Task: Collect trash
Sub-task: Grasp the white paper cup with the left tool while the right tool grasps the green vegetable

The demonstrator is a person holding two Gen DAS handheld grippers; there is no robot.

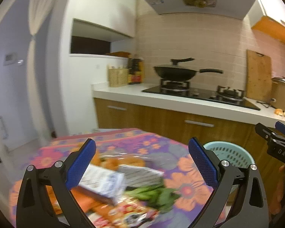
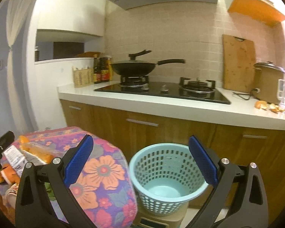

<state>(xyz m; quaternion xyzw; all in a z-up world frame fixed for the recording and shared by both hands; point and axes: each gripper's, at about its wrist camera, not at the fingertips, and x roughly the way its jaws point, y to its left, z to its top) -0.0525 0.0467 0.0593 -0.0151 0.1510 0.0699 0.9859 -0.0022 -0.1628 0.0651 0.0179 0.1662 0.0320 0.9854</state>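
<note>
Trash lies on a small table with a flowered cloth (image 1: 188, 176): a white and blue carton (image 1: 104, 182), a clear bag with orange peel (image 1: 121, 160), green leaves (image 1: 157, 194) and a colourful wrapper (image 1: 131, 215). My left gripper (image 1: 142, 163) is open just above this pile, empty. A light blue perforated basket (image 2: 167, 174) stands empty on a stool right of the table. My right gripper (image 2: 141, 161) is open and empty, hovering before the basket and the table's edge (image 2: 104, 172). The carton (image 2: 15, 158) also shows at the left of the right wrist view. The right gripper's body (image 1: 277, 142) appears at the left wrist view's right edge.
A kitchen counter (image 2: 161, 106) runs behind with a gas hob, a black wok (image 2: 134, 67), sauce bottles (image 2: 102, 69), a wicker holder (image 2: 82, 77), a cutting board (image 2: 238, 62) and a rice cooker (image 2: 268, 81). Orange peels (image 2: 267, 105) lie on the counter at right.
</note>
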